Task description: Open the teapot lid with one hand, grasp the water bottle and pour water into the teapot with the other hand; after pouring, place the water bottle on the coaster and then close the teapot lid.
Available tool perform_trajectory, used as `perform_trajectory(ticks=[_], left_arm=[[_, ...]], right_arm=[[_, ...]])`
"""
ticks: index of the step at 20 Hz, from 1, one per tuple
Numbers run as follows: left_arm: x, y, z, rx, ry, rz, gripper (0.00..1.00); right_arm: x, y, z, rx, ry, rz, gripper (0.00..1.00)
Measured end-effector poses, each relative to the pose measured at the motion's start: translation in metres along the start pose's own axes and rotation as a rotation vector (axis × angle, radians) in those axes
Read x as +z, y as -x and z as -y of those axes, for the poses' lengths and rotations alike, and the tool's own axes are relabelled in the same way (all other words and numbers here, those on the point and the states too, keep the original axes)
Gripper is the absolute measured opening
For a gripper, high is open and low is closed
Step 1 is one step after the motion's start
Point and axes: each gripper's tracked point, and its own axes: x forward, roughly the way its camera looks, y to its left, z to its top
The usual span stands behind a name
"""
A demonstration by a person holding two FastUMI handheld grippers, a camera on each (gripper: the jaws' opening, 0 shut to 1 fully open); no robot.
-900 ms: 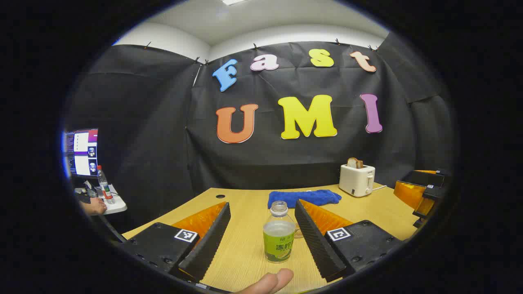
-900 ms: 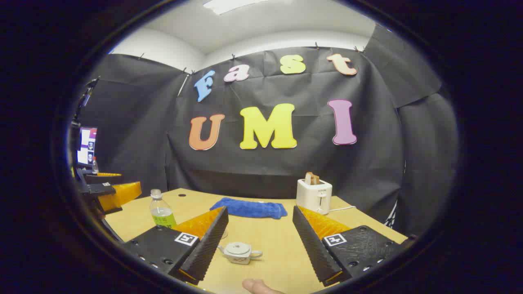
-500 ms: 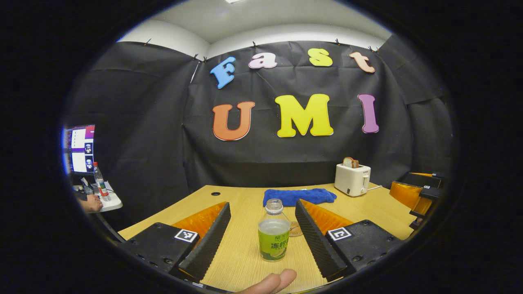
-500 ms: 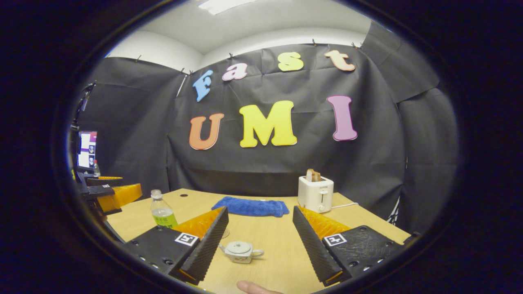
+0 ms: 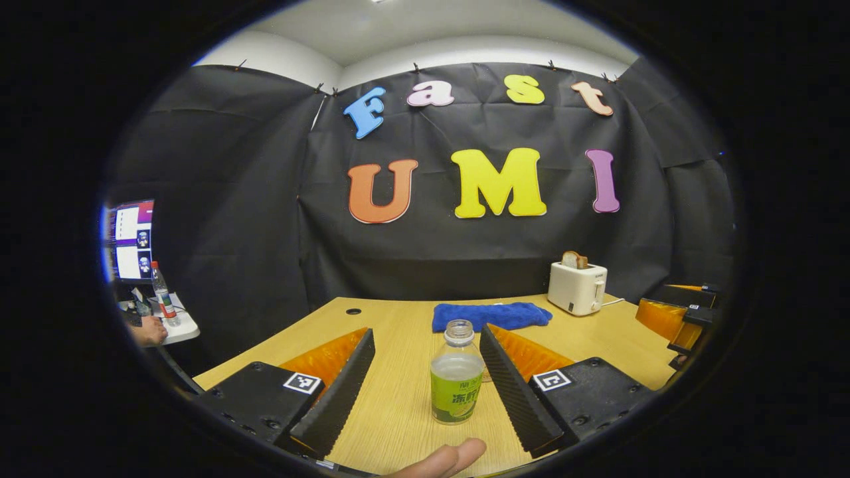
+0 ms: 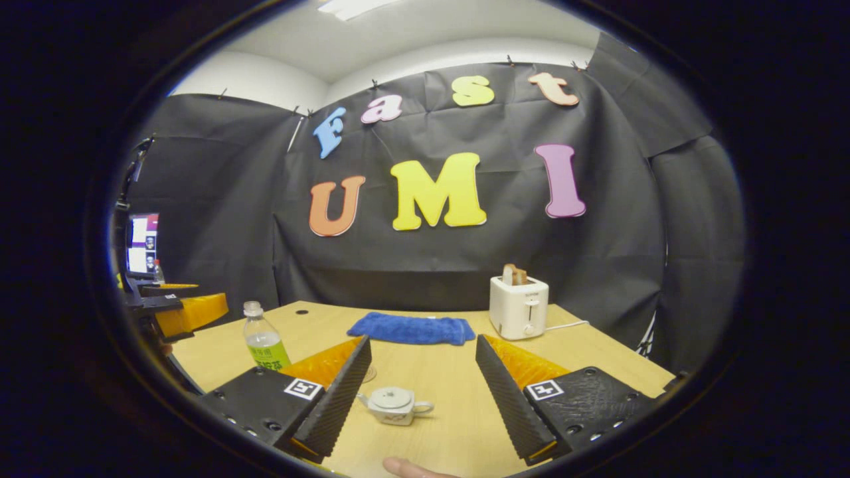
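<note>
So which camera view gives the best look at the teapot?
The right gripper view: the teapot sits close on the table, between the open jaws, lid on, spout and handle clear. In the left gripper view I can't pick it out.

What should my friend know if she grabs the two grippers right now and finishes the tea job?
Left gripper: open, the water bottle stands uncapped between its fingers, not gripped.
Right gripper: open, the teapot sits on the table between its fingers, lid on.
The coaster lies just behind the bottle.
Done: nothing yet.
Left: lift the lid, grasp the bottle, pour, set the bottle on the coaster, close the lid.
</note>
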Motion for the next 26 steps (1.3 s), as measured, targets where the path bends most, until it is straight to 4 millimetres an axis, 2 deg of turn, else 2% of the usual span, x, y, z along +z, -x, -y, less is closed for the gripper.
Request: perform_trajectory(ticks=[5,6,7,9,10,11,12,13,15,17,19,20,23,24,25,26], left_arm=[[-0.003,-0.004,0.000,-0.013,0.000,-0.004,0.99],[-0.006,-0.005,0.000,-0.015,-0.002,-0.008,0.99],[-0.007,-0.006,0.000,-0.017,-0.003,-0.010,0.99],[-0.008,-0.008,-0.001,-0.018,-0.009,-0.011,0.99],[-0.010,-0.010,-0.002,-0.015,-0.011,-0.013,0.99],[-0.014,-0.013,-0.003,-0.013,-0.013,-0.018,0.99],[-0.016,-0.015,-0.002,-0.014,-0.014,-0.023,0.99],[-0.019,-0.016,-0.004,-0.012,-0.015,-0.031,0.99],[-0.022,-0.020,-0.005,-0.007,-0.016,-0.040,0.99],[-0.027,-0.022,-0.008,0.000,-0.011,-0.050,0.99],[-0.030,-0.025,-0.009,0.002,-0.001,-0.058,0.99],[-0.031,-0.025,-0.008,-0.002,-0.001,-0.062,0.99],[-0.033,-0.027,-0.007,-0.006,-0.007,-0.062,1.00],[-0.033,-0.027,-0.006,-0.013,-0.008,-0.061,1.00],[-0.034,-0.027,-0.006,-0.016,-0.008,-0.062,1.00],[-0.034,-0.028,-0.006,-0.020,-0.008,-0.061,0.99]], right_arm=[[-0.032,-0.024,-0.012,0.038,-0.016,-0.055,0.93],[-0.039,-0.031,-0.016,0.047,-0.021,-0.064,0.96],[-0.046,-0.038,-0.019,0.052,-0.028,-0.073,0.92],[-0.062,-0.055,-0.026,0.056,-0.028,-0.090,0.92],[-0.071,-0.063,-0.030,0.062,-0.021,-0.099,0.96],[-0.080,-0.071,-0.031,0.054,-0.018,-0.110,0.92],[-0.087,-0.077,-0.031,0.051,-0.016,-0.118,0.96],[-0.094,-0.084,-0.033,0.052,-0.021,-0.121,0.92],[-0.106,-0.093,-0.032,0.046,-0.019,-0.135,0.95],[-0.108,-0.096,-0.029,0.041,-0.006,-0.115,0.92],[-0.109,-0.098,-0.037,0.084,0.011,-0.097,0.82],[-0.110,-0.098,-0.038,0.091,0.021,-0.099,0.67],[-0.117,-0.097,-0.042,0.113,0.047,-0.126,0.62],[-0.117,-0.099,-0.043,0.119,0.051,-0.128,0.53],[-0.116,-0.097,-0.042,0.119,0.049,-0.126,0.48],[-0.117,-0.098,-0.040,0.113,0.045,-0.136,0.37]])
